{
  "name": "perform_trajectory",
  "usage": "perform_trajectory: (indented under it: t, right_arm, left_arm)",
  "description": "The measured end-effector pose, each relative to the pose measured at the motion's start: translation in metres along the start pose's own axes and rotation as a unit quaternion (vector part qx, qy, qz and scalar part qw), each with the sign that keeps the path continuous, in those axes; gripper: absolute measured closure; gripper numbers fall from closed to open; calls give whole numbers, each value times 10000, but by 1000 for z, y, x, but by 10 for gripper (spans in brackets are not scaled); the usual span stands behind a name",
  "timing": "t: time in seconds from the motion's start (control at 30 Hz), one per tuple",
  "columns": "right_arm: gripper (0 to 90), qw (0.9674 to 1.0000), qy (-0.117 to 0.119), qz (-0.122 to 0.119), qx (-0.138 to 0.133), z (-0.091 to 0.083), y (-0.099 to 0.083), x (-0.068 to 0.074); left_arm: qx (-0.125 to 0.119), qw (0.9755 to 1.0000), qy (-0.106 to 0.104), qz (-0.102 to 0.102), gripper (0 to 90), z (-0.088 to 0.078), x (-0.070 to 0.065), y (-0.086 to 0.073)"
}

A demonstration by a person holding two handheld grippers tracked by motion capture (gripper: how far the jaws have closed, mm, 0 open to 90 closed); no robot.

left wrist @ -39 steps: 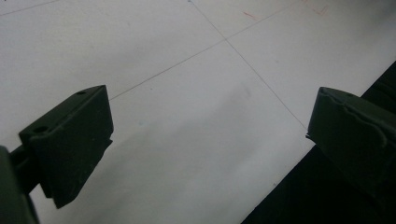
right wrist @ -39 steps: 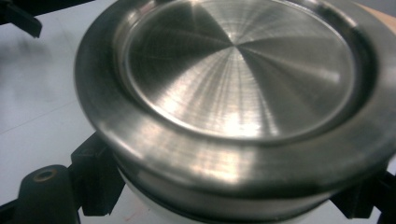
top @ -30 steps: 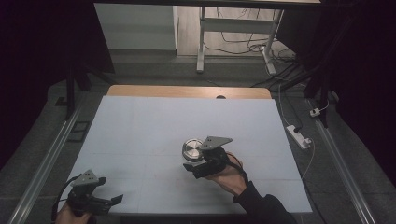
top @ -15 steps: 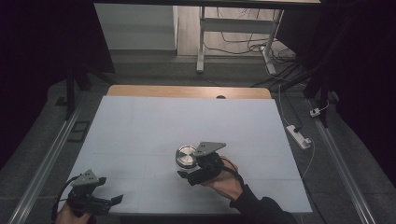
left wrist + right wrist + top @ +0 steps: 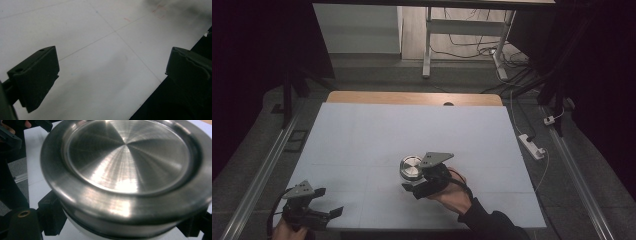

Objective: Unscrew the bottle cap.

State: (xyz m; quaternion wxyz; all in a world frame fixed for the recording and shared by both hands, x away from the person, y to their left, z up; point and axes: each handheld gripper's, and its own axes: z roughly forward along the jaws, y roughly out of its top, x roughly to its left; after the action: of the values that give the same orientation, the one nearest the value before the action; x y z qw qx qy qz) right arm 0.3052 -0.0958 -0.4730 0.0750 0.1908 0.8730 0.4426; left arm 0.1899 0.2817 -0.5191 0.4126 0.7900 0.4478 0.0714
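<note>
White table (image 5: pixel 362 135): right claw (image 5: pixel 411 181) grips steel canister (image 5: pixel 411 167); left claw (image 5: pixel 329 214) wide.

Dim room: white table (image 5: pixel 362 140), grey floor (image 5: pixel 592 170) w/ cables (image 5: pixel 472 37).

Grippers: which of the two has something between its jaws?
The right gripper, clamped on the round metal container. The left gripper, at the table's near-left corner, is open.

The room around the pale table (image 5: pixel 362 135) is dim, its edges falling into near black. In the right gripper view, glare streaks fan across the brushed metal lid (image 5: pixel 125 165), whose near rim blurs. The left gripper view is soft, with faint grey shadows on the surface.
</note>
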Motion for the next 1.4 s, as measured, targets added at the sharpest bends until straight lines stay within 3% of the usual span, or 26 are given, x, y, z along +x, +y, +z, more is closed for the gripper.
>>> perform_trajectory:
  t: [0.4,0.73,1.0,1.4]
  right_arm:
    - [144,10000,32,-20,-12,0,1,0]
    - [144,10000,41,-37,-26,-1,2,1]
    - [144,10000,49,-42,-22,0,1,0]
    - [144,9999,68,-85,-59,-2,2,1]
  left_arm:
    - [-277,9984,-124,477,0,-2,-10,17]
    - [-482,9942,-559,776,0,8,-12,38]
    - [-610,9900,-773,1007,0,21,-19,55]
    - [-327,9855,-926,1385,0,41,-34,88]
